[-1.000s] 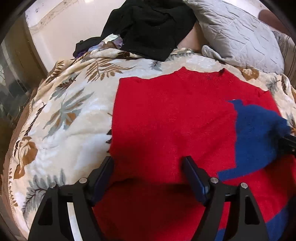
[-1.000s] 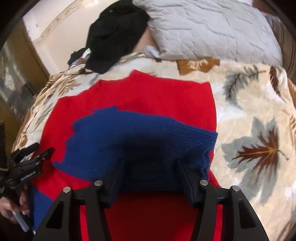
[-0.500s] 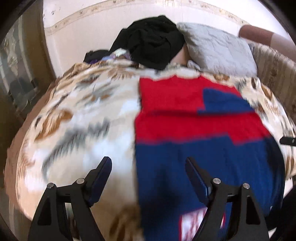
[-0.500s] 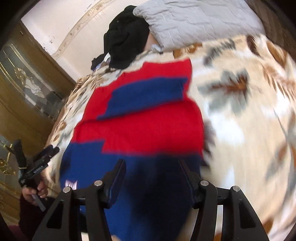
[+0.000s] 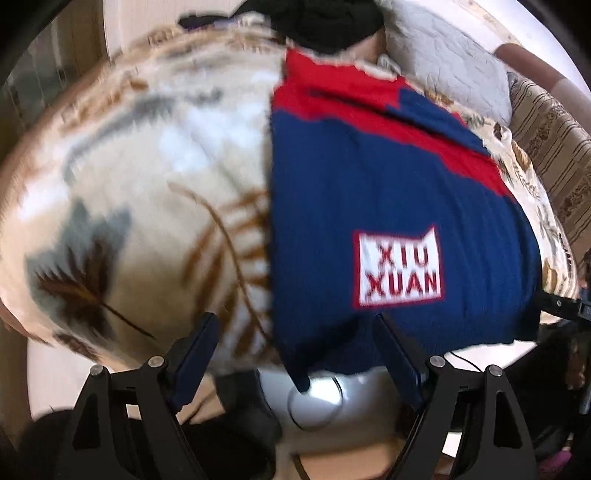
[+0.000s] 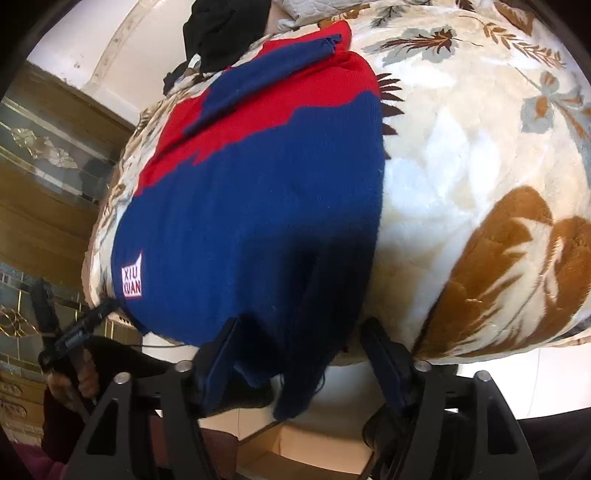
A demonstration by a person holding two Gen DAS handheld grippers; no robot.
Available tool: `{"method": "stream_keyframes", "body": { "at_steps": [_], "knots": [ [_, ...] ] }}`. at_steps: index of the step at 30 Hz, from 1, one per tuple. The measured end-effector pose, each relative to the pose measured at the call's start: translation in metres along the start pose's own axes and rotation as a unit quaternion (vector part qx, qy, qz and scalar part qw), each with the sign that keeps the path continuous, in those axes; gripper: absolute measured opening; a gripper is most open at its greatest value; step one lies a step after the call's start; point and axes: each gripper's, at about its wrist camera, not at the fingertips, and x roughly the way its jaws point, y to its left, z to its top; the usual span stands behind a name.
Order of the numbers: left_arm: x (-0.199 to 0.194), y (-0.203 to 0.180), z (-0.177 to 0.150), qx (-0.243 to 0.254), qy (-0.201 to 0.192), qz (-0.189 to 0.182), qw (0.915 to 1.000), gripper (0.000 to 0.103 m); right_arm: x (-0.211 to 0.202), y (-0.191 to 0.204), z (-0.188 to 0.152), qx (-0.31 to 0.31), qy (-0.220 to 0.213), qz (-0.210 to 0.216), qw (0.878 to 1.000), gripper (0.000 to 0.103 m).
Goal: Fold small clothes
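Note:
A red and blue knit sweater (image 5: 388, 177) with a white "XIU XUAN" patch lies flat on the leaf-print blanket (image 5: 147, 184), hem hanging over the bed's near edge. A blue sleeve is folded across its red chest (image 6: 266, 77). My left gripper (image 5: 295, 362) is open and empty at the hem's left corner. My right gripper (image 6: 299, 362) is open, its jaws on either side of the hanging hem (image 6: 295, 387) at the right corner without closing on it. The left gripper also shows in the right wrist view (image 6: 74, 336).
A grey quilted pillow (image 5: 450, 66) and a pile of black clothes (image 5: 325, 22) lie at the head of the bed. A striped cushion (image 5: 554, 147) is at the right. A wooden glass-door cabinet (image 6: 48, 166) stands left of the bed.
Both grippers have pulled back from the sweater's chest to the bed's near edge. The right gripper let go of the blue sleeve, which now lies folded across the chest.

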Motion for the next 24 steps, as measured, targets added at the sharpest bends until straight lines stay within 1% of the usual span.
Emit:
{"method": "stream_keyframes", "body": {
  "at_steps": [1, 2, 3, 4, 5, 6, 7, 8, 10, 12, 13, 14, 15, 17, 19, 20, 21, 22, 23, 24],
  "knots": [
    [0.005, -0.001, -0.002, -0.003, 0.015, -0.006, 0.9999, 0.084, 0.002, 0.003, 0.001, -0.002, 0.002, -0.008, 1.000, 0.075],
    [0.005, -0.002, -0.003, -0.002, 0.016, -0.014, 0.9998, 0.079, 0.003, 0.006, 0.000, -0.006, 0.003, -0.017, 1.000, 0.075],
    [0.004, -0.005, -0.004, 0.003, 0.014, -0.025, 0.9996, 0.063, 0.004, 0.012, -0.002, -0.009, 0.003, -0.022, 1.000, 0.074],
    [0.003, -0.007, -0.005, 0.009, 0.015, -0.033, 0.9993, 0.055, 0.006, 0.017, -0.003, -0.010, 0.001, -0.025, 1.000, 0.073],
    [0.003, -0.009, -0.005, 0.012, 0.017, -0.035, 0.9992, 0.045, 0.008, 0.023, -0.005, -0.008, -0.002, -0.024, 1.000, 0.066],
    [0.003, -0.009, -0.005, 0.011, 0.015, -0.033, 0.9993, 0.038, 0.009, 0.025, -0.006, -0.010, -0.003, -0.025, 1.000, 0.054],
    [0.004, -0.006, -0.005, 0.002, 0.013, -0.032, 0.9994, 0.034, 0.011, 0.030, -0.008, -0.016, -0.003, -0.029, 0.999, 0.045],
    [0.004, -0.003, -0.005, -0.009, 0.014, -0.038, 0.9992, 0.031, 0.012, 0.034, -0.009, -0.025, -0.006, -0.034, 0.999, 0.031],
    [0.001, 0.005, -0.004, -0.027, 0.011, -0.060, 0.9978, 0.030, 0.010, 0.034, -0.015, -0.030, -0.015, -0.032, 0.999, 0.030],
    [0.001, 0.005, -0.004, -0.024, 0.011, -0.061, 0.9978, 0.030, 0.010, 0.033, -0.015, -0.025, -0.009, -0.027, 0.999, 0.030],
    [0.003, 0.005, -0.005, -0.023, 0.016, -0.058, 0.9979, 0.040, 0.011, 0.030, -0.015, -0.018, -0.004, -0.025, 1.000, 0.030],
    [0.005, 0.005, -0.002, -0.024, 0.024, -0.058, 0.9977, 0.059, 0.013, 0.027, -0.014, -0.002, 0.004, -0.025, 1.000, 0.032],
    [0.007, 0.005, -0.003, -0.027, 0.032, -0.064, 0.9971, 0.068, 0.012, 0.022, -0.014, 0.008, 0.012, -0.025, 1.000, 0.032],
    [0.008, 0.001, -0.004, -0.024, 0.031, -0.073, 0.9965, 0.067, 0.015, 0.019, -0.014, 0.014, 0.020, -0.015, 1.000, 0.035],
    [0.007, -0.002, -0.004, -0.017, 0.026, -0.078, 0.9965, 0.049, 0.018, 0.026, -0.014, -0.010, 0.015, -0.022, 1.000, 0.035],
    [0.008, 0.000, -0.003, -0.016, 0.025, -0.074, 0.9968, 0.025, 0.019, 0.028, -0.014, -0.017, 0.014, -0.026, 0.999, 0.035],
    [0.007, 0.001, -0.002, -0.015, 0.025, -0.067, 0.9973, 0.014, 0.017, 0.028, -0.013, -0.016, 0.013, -0.025, 0.999, 0.029],
    [0.006, 0.002, -0.001, -0.017, 0.024, -0.073, 0.9969, 0.011, 0.014, 0.028, -0.012, -0.015, 0.006, -0.018, 1.000, 0.023],
    [0.002, 0.004, 0.000, -0.026, 0.023, -0.086, 0.9957, 0.008, 0.008, 0.030, -0.010, -0.018, -0.004, -0.009, 1.000, 0.011],
    [-0.003, 0.006, 0.002, -0.029, 0.020, -0.093, 0.9950, 0.005, 0.003, 0.031, -0.008, -0.021, -0.013, 0.003, 1.000, 0.011]
  ]
}}
